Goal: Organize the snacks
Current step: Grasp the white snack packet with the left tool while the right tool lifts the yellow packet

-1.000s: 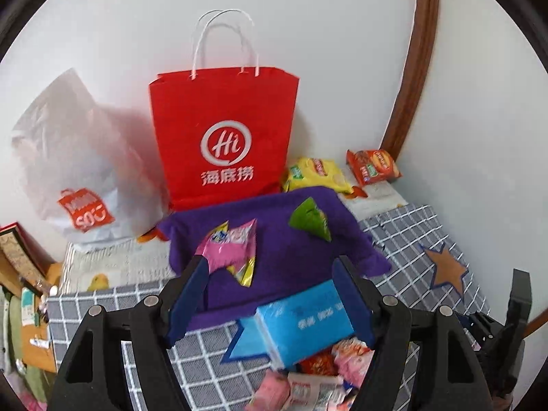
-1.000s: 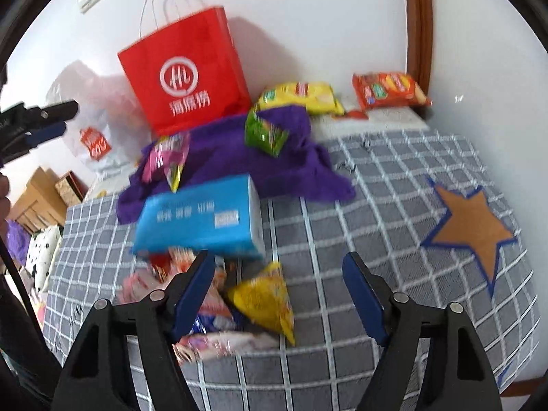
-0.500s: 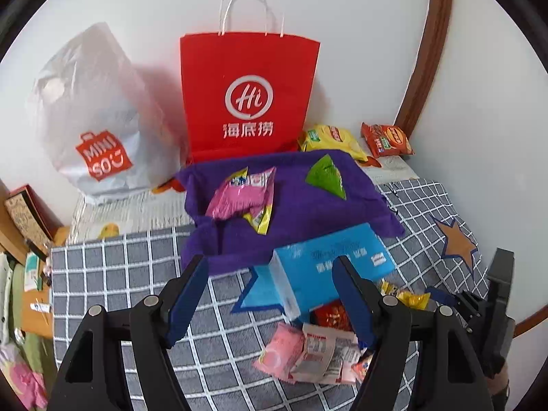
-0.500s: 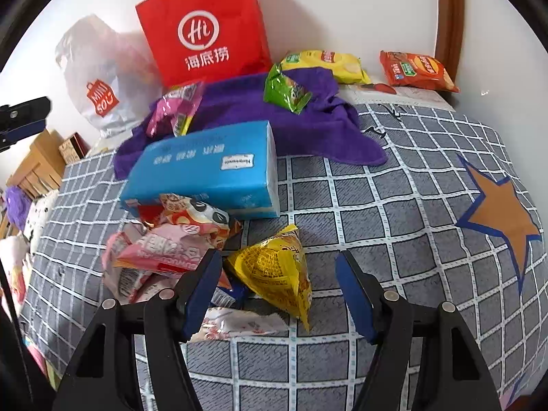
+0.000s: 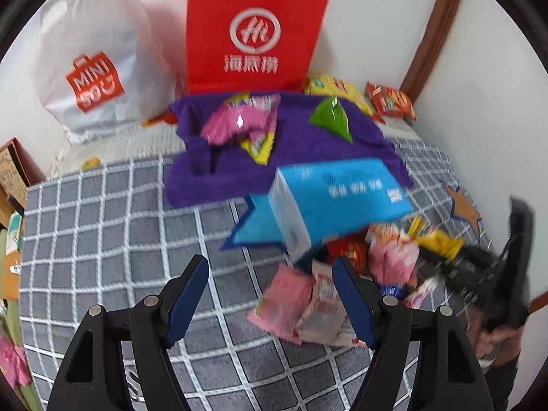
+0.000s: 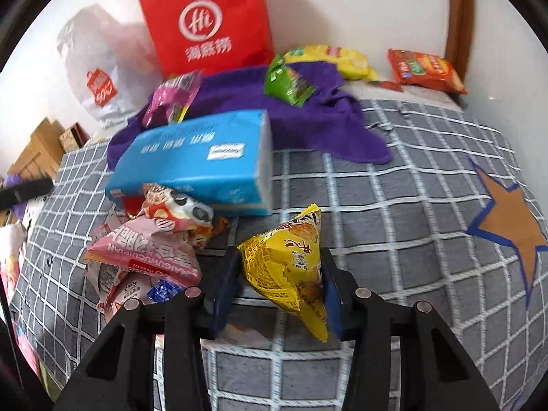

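My right gripper (image 6: 279, 258) is closing on a yellow pyramid-shaped snack packet (image 6: 287, 270) that lies on the grey checked cloth (image 6: 394, 205); both pads touch its sides. To its left is a heap of pink and red snack packets (image 6: 144, 257), partly under a blue tissue box (image 6: 198, 157). My left gripper (image 5: 269, 267) hangs open over the cloth, nothing between its fingers. A flat pink packet (image 5: 287, 294) lies just inside its right finger. On a purple towel (image 5: 219, 171) rest a green packet (image 5: 332, 120) and a pink-and-yellow one (image 5: 243, 123).
A red paper bag (image 5: 253, 30) and a white plastic bag (image 5: 92, 61) stand against the back wall. A yellow chip bag (image 6: 328, 58) and a red one (image 6: 424, 68) lie at the back right. An orange star patch (image 6: 510, 226) marks the cloth's right side.
Both grippers have sunk toward the cloth. The right jaws have narrowed from wide apart to touching the yellow packet. The left gripper has stayed open and come closer to the snack heap.
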